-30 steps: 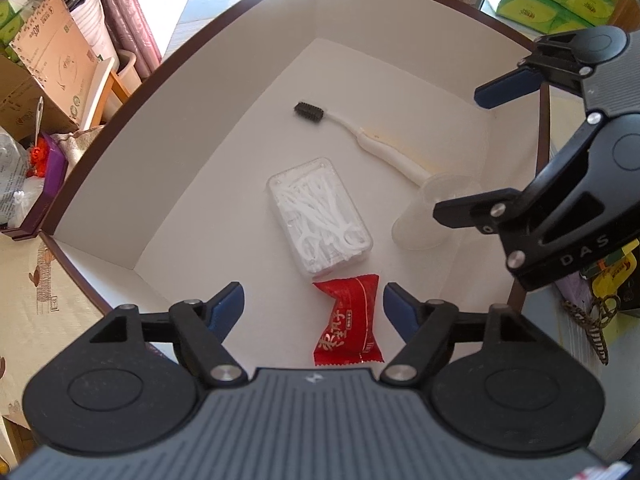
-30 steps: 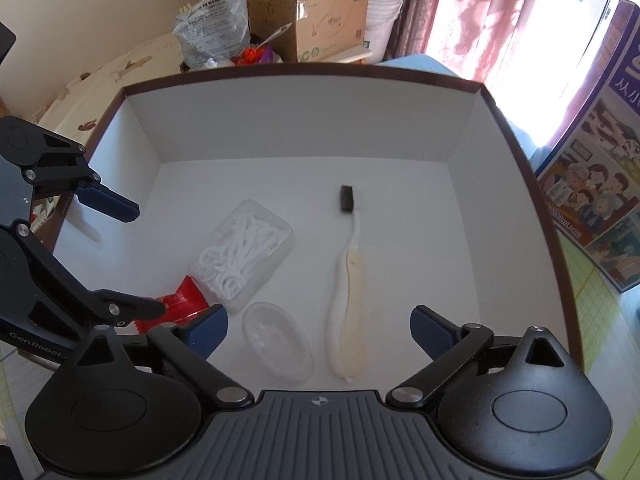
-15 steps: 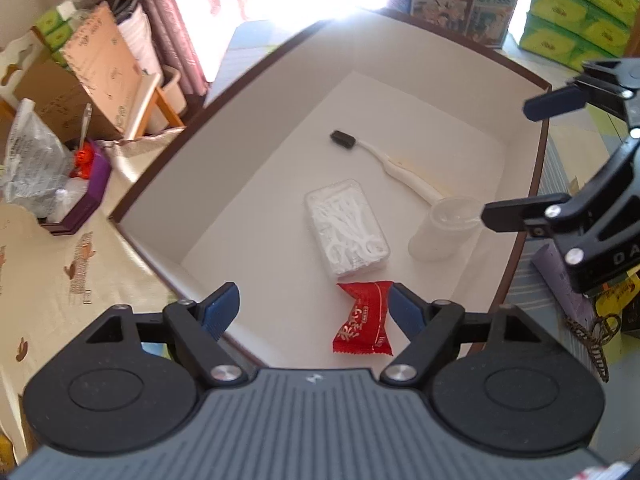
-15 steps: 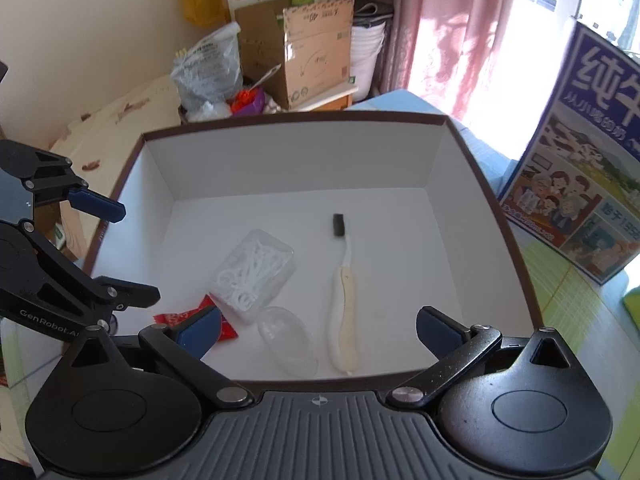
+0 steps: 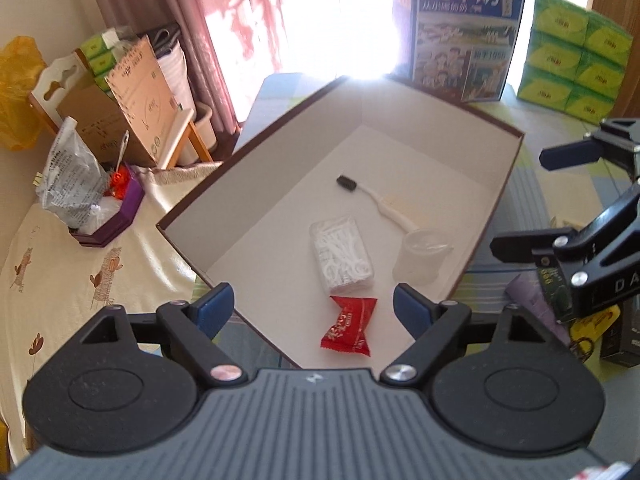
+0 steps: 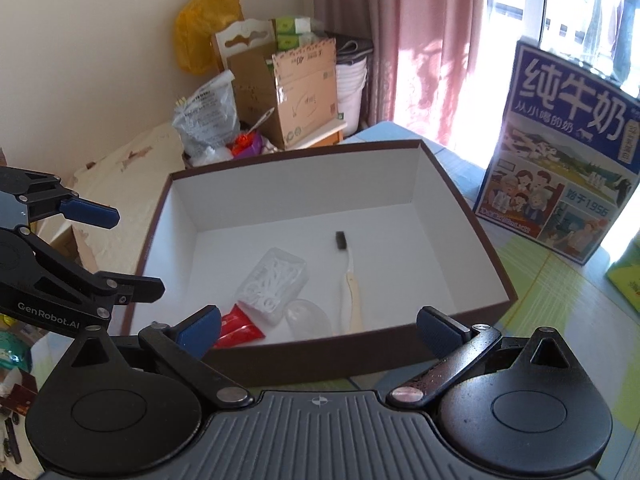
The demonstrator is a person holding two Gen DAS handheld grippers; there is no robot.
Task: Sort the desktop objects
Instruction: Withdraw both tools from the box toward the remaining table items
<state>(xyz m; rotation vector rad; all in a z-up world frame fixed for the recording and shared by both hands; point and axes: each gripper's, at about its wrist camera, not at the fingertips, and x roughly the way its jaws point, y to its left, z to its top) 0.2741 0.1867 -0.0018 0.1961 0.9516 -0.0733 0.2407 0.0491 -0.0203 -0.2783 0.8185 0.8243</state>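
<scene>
A brown-rimmed white box [image 5: 280, 184] [image 6: 472, 216] holds a red snack packet [image 5: 348, 326] [image 6: 236, 326], a clear case of floss picks [image 5: 342, 254] [image 6: 274, 278], a clear plastic cup [image 5: 422, 252] [image 6: 310, 318] and a white toothbrush with a dark head [image 5: 380, 200] [image 6: 350, 276]. My left gripper [image 5: 314, 310] [image 6: 120, 252] hangs above the box's near corner, jaws opening, nothing between them. My right gripper [image 6: 318, 326] [image 5: 532, 200] is open over the box's front wall, holding nothing.
A milk carton box [image 5: 464, 32] [image 6: 568, 176] stands behind the white box. Green tissue packs [image 5: 576, 52] are stacked at the back right. A cardboard box [image 6: 296, 92], a plastic bag [image 5: 72, 176] and a purple tray [image 5: 116, 216] crowd the left. Keys [image 5: 588, 324] lie at right.
Both grippers have risen and drawn back from inside the box to above its rim. The left jaws have widened. The things in the box have not moved.
</scene>
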